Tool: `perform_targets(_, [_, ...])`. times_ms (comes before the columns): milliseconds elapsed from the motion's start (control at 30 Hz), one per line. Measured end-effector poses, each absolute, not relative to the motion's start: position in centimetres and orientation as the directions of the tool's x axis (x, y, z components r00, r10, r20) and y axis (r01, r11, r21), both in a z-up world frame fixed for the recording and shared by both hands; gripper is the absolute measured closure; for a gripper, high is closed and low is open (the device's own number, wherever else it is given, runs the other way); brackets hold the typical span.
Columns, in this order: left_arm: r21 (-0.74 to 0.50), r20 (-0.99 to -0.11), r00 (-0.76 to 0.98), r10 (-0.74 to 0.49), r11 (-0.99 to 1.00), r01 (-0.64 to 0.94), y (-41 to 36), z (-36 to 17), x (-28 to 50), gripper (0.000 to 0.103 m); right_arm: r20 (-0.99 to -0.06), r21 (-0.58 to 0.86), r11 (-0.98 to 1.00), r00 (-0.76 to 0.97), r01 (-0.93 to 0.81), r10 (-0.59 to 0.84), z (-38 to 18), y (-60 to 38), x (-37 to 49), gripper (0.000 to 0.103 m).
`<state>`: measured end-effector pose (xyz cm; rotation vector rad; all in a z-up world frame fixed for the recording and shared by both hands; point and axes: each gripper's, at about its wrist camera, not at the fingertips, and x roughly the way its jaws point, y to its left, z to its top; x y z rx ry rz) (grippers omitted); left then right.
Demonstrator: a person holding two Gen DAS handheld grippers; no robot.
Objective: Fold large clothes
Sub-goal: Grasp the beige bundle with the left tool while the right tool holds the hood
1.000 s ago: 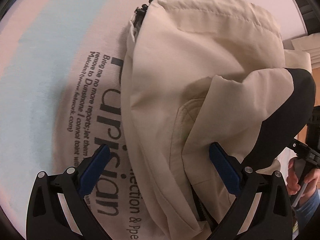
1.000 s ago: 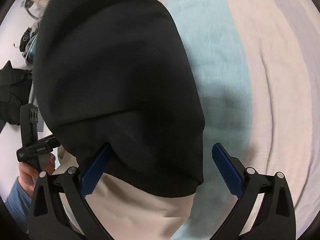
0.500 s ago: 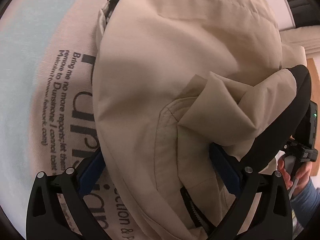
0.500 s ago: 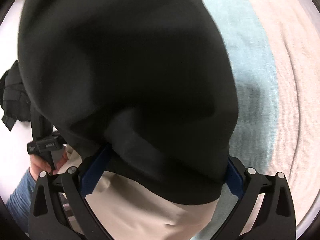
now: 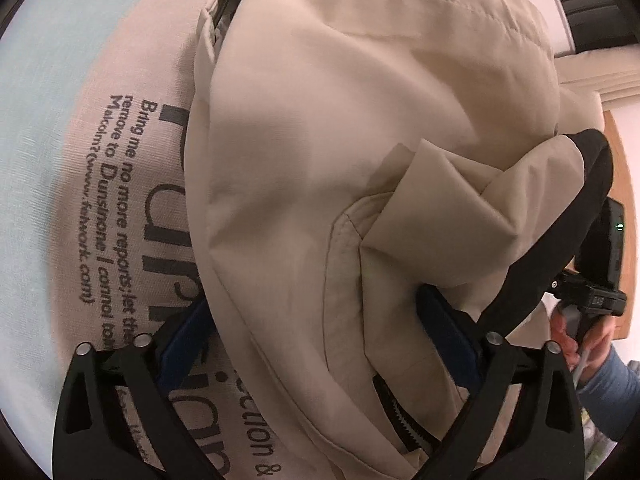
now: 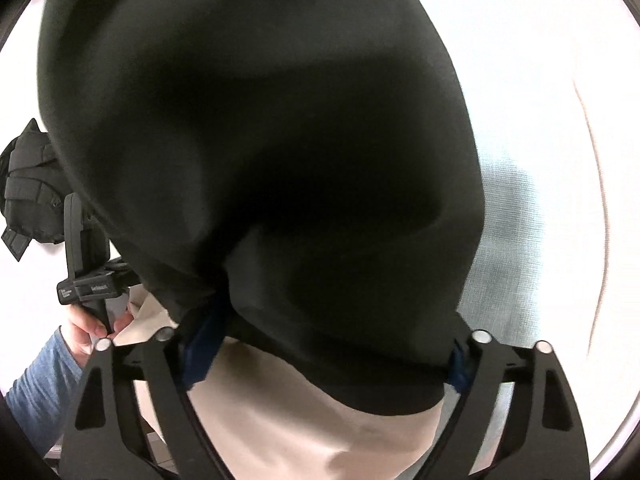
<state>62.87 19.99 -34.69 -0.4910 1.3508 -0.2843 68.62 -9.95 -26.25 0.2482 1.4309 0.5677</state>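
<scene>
A beige jacket point(image 5: 340, 152) with a black zipper and a black lining lies bunched on a printed cloth point(image 5: 120, 200). My left gripper point(image 5: 316, 320) is open, its blue pads straddling the jacket's lower fold. In the right wrist view the black lining point(image 6: 260, 140) fills most of the frame and drapes over my right gripper point(image 6: 332, 340). That gripper's jaws are wide apart, the blue pads point(image 6: 202, 344) mostly hidden by fabric. Beige fabric point(image 6: 300, 420) shows below the black part. The right gripper's body point(image 5: 600, 280) also shows at the right of the left wrist view.
The printed cloth lies on a pale blue and beige striped cover point(image 6: 540, 160). A black bag point(image 6: 28, 192) sits at the left edge of the right wrist view. A dark device point(image 5: 588, 0) and a wooden surface point(image 5: 624, 184) show at the right.
Both grippers have moved in closer over the jacket. The black lining now covers more of the right wrist view and hides most of its pads. Both stay open.
</scene>
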Motion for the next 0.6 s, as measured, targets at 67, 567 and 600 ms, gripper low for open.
perform_targets(67, [-0.503, -0.853, 0.205, -0.479, 0.860, -0.082, 19.5, -34.2, 62.3, 0.028, -0.858, 0.491, 0.843, 0.042, -0.221, 0.511, -25.9, -10.4, 68.0, 0.035])
perform_targets(567, [-0.524, -0.839, 0.207, -0.504, 0.850, -0.055, 17.7, -33.2, 62.1, 0.068, -0.833, 0.498, 0.822, 0.114, -0.275, 0.542, -23.1, -12.1, 67.3, 0.050])
perform_targets(600, [-0.511, -0.848, 0.197, -0.492, 0.857, -0.060, 17.7, -33.7, 62.1, 0.063, -0.844, 0.485, 0.832, 0.103, -0.270, 0.526, -23.3, -12.3, 67.1, 0.049])
